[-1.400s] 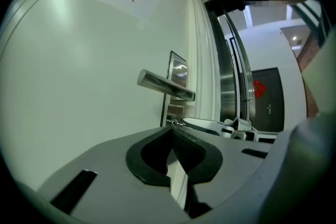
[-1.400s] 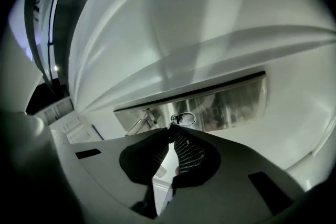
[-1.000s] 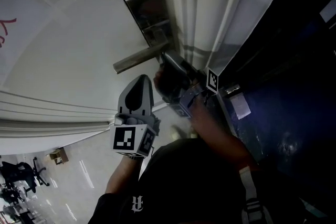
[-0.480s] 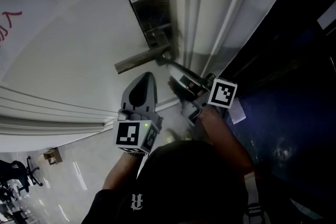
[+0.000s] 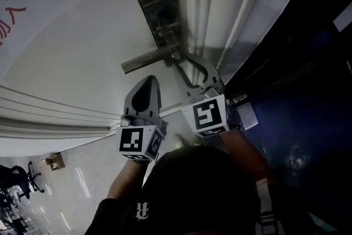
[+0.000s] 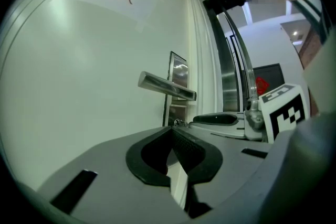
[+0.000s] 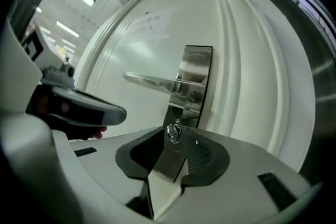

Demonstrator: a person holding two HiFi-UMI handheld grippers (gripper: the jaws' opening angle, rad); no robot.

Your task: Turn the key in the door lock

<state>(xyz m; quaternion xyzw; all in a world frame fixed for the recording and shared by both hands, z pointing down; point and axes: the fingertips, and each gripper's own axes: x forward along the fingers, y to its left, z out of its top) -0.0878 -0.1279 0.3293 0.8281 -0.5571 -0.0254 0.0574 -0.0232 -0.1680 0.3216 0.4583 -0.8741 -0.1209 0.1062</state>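
A steel lock plate [image 5: 158, 8] with a lever handle [image 5: 147, 59] sits on the white door. My right gripper [image 5: 178, 61] reaches up to the plate just under the handle. In the right gripper view its jaws [image 7: 176, 136] are pinched on the small metal key [image 7: 174, 132] that sticks out of the plate [image 7: 194, 73] below the handle [image 7: 152, 81]. My left gripper [image 5: 147, 85] hangs lower left of the handle, shut and holding nothing, apart from the door. In the left gripper view [image 6: 172, 131] the key [image 6: 180, 123] and the right gripper [image 6: 226, 119] show beyond its tips.
The door's moulded edge and frame [image 5: 220, 8] run right of the plate, with a dark blue panel [image 5: 297, 91] beyond. A taped paper sign [image 5: 14, 14] with red writing hangs at the door's upper left. Office chairs [image 5: 16, 184] stand far off, lower left.
My right gripper has rolled about its own axis at the lock, so its marker cube now faces the head camera. The left gripper has hardly moved.
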